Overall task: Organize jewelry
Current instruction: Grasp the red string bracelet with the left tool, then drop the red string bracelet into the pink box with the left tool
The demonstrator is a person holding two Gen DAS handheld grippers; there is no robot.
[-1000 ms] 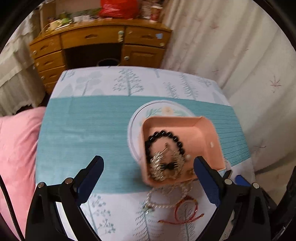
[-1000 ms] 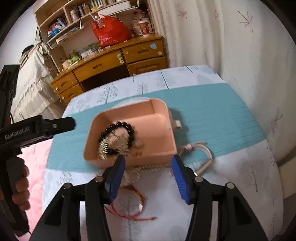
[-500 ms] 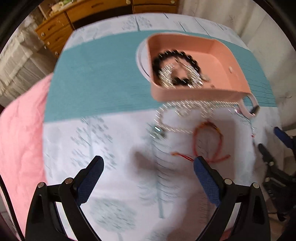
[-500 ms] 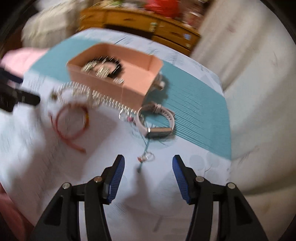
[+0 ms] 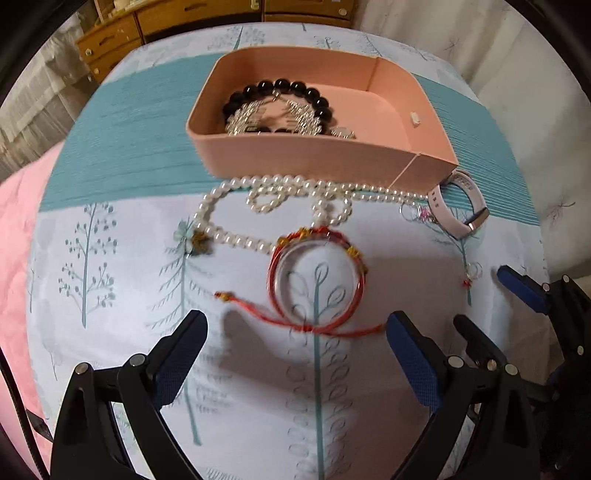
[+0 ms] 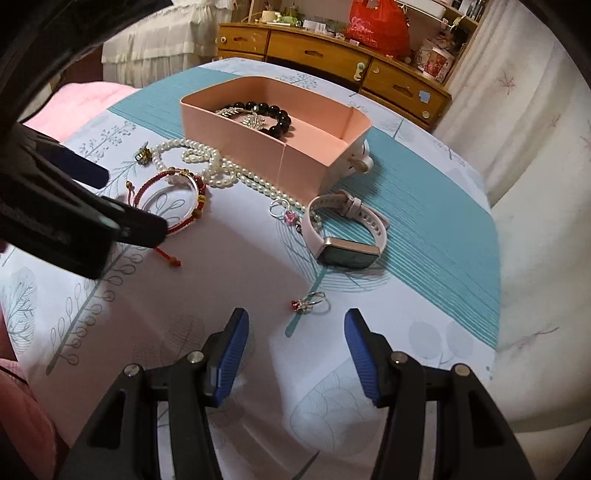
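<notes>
A pink box holds a black bead bracelet and silver jewelry. In front of it lie a pearl necklace, a red cord bracelet around a clear bangle, a pink watch, a small ring with a pink stone and a ring with a red stone. My left gripper is open, low over the table just before the red bracelet. My right gripper is open, just before the red-stone ring.
The table has a white and teal cloth. A wooden dresser with a red bag stands behind. Pink bedding lies at the left and a white curtain hangs at the right.
Both grippers have dropped low and pulled back toward the table's front. The left now faces the red bracelet, the right the red-stone ring. Both stay open.
</notes>
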